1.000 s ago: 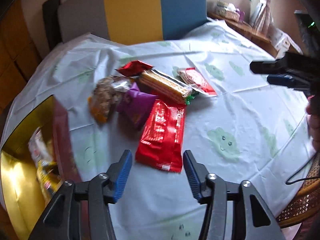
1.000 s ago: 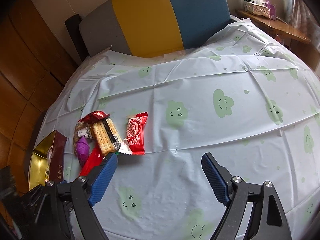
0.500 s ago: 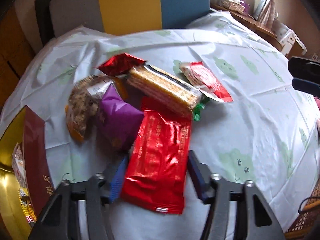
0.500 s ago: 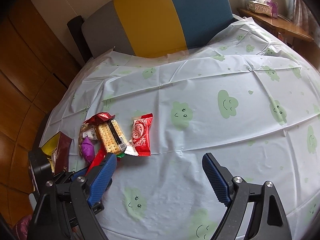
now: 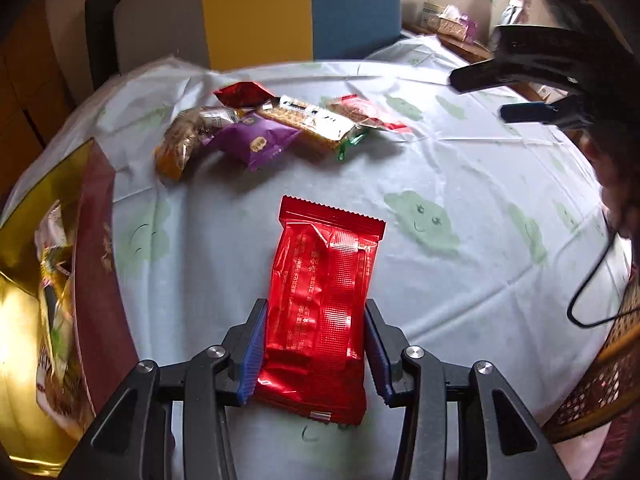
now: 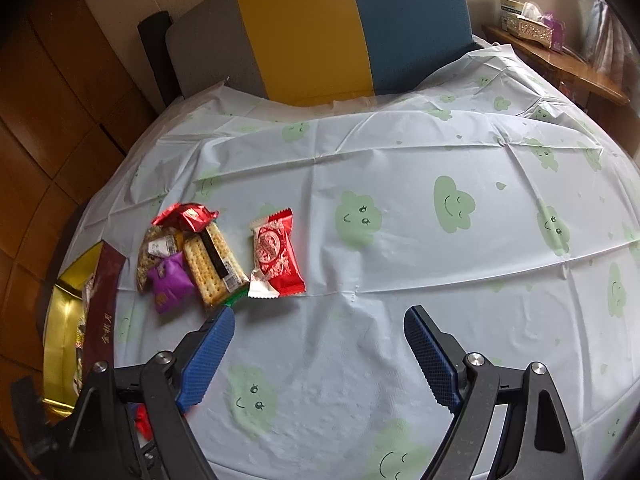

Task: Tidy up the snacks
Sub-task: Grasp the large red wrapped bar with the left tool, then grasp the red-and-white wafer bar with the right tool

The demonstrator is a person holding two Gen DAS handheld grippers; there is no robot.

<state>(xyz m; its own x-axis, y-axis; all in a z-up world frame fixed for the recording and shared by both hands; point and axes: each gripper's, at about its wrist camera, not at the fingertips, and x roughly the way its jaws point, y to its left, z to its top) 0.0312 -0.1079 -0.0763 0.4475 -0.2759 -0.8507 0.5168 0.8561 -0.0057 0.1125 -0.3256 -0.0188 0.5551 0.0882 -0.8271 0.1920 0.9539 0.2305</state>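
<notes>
Lying at the far left, box: a gold-lined box (image 5: 24,320) with a maroon wall is being shown at the table's left edge, with wrapped snacks inside it.
Left gripper: the left gripper (image 5: 314,354) is being closed on the long red packet (image 5: 324,308); its blue pads (image 5: 252,356) are being pressed against the packet's two long sides.
Red packet: it is being held between the jaws with its far, zigzag-cut end pointing away, well apart from the other snacks; whether it is lifted off the cloth cannot be told.
Snack pile: beyond the packet, a brown nut-bar bag (image 5: 180,144), a purple pouch (image 5: 256,142), a small red wrapper (image 5: 240,94), a cracker pack (image 5: 308,122) and a red-and-white packet (image 6: 276,258) are being left lying together, touching or overlapping.
Tablecloth: a pale cloth (image 6: 400,200) printed with green smiling clouds is being used as the cover.
Right gripper: the right gripper (image 6: 320,354) is being held above bare cloth with its jaws wide and narrowing slightly, nothing between them.
Chair: a grey, yellow and blue chair back (image 6: 320,28) is being seen behind the table.
</notes>
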